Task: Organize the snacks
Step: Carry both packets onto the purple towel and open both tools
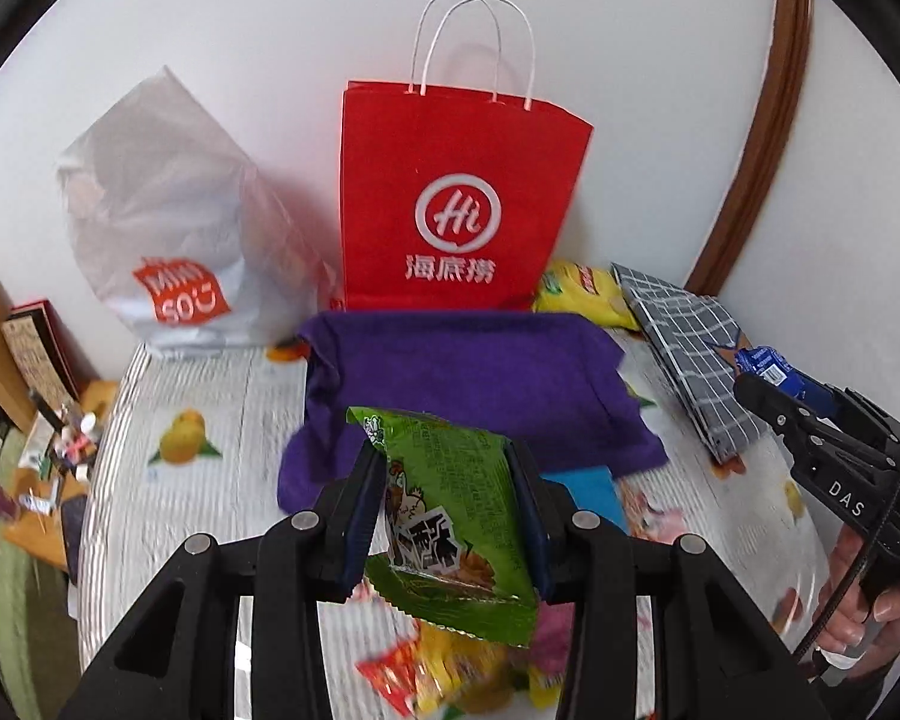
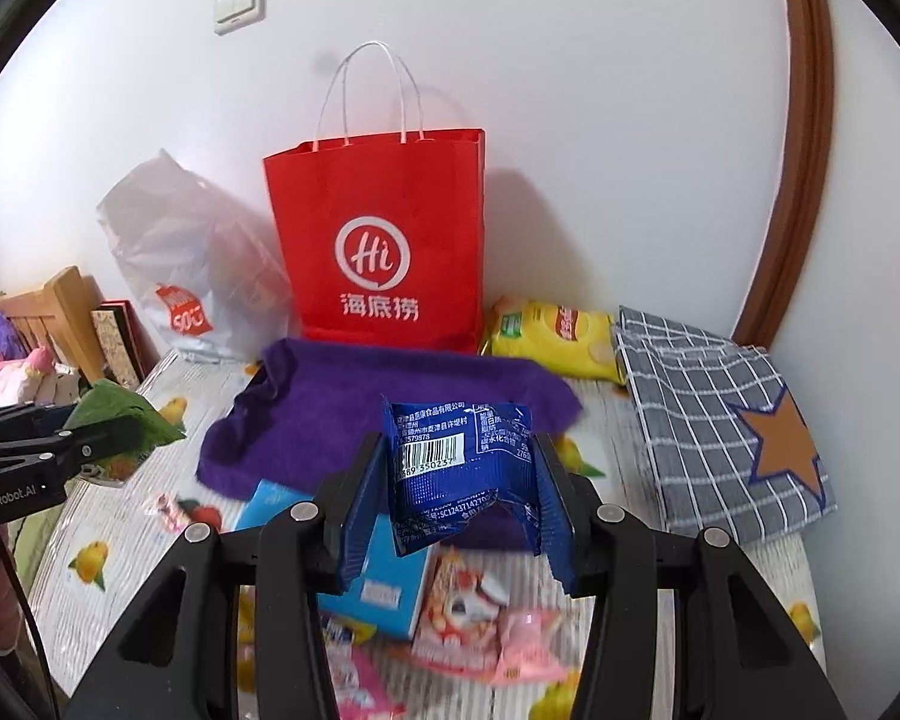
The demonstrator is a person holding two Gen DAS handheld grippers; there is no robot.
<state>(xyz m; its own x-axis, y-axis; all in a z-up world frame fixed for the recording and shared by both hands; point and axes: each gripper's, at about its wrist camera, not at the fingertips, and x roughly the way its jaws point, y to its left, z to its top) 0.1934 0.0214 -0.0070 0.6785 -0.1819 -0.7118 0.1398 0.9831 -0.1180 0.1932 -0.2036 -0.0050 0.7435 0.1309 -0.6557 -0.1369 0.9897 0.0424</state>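
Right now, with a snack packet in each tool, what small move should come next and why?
Probably carry the green snack packet in the left tool forward over the upright red paper bag. Both tools already grip packets, the right tool a blue one, and the bag's top stands open.

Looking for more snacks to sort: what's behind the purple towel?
Behind the purple towel the red paper bag stands against the wall, a yellow chip bag lying to its right. The red bag's inside can't be seen, and its foot is covered by the towel.
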